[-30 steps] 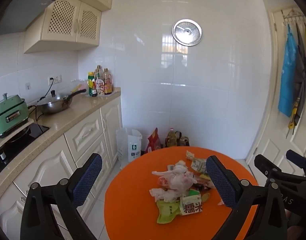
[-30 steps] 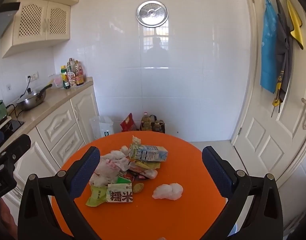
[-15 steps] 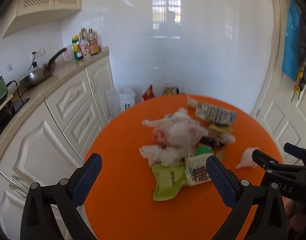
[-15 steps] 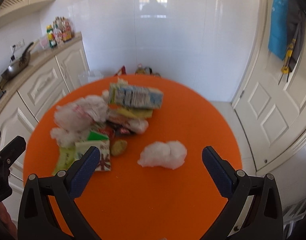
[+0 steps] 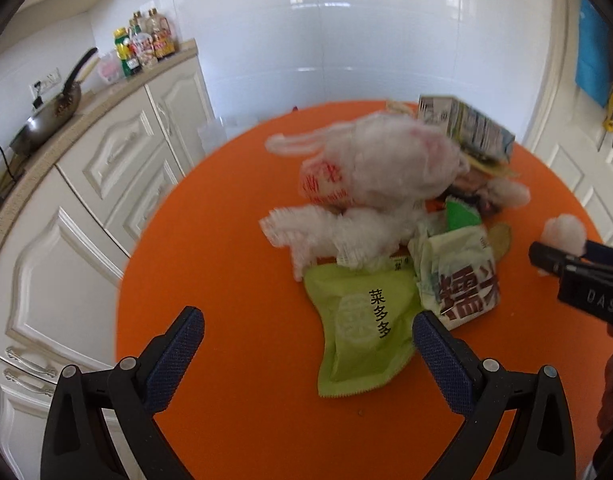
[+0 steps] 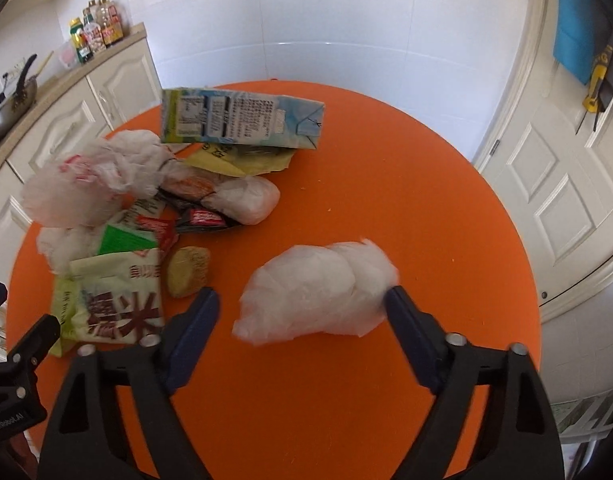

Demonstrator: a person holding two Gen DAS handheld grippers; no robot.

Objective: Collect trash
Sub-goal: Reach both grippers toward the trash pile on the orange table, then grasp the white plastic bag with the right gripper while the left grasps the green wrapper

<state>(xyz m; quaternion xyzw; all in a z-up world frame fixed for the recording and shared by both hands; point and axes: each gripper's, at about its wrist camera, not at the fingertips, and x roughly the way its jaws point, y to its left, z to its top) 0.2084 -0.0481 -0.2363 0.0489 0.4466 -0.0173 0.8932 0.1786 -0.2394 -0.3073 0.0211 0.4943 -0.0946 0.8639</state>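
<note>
"How much trash is on the table (image 6: pixel 446 208)?"

"I count 1 carton (image 6: pixel 242 120), 2 puffy bags (image 6: pixel 82 184) in the pile, 1 white wad (image 6: pixel 310 292) alone, 1 green pack (image 5: pixel 362 328) and 1 rice pack (image 6: pixel 114 304)."

"What are your claws doing?"

"My right claw (image 6: pixel 300 312) has just been closing. It is partly spread, with the wad between the tips. The right tip is at the wad's edge, but it is not pinched. My left claw (image 5: pixel 306 332) is spread wide, holding nothing, just over the green pack."
</note>
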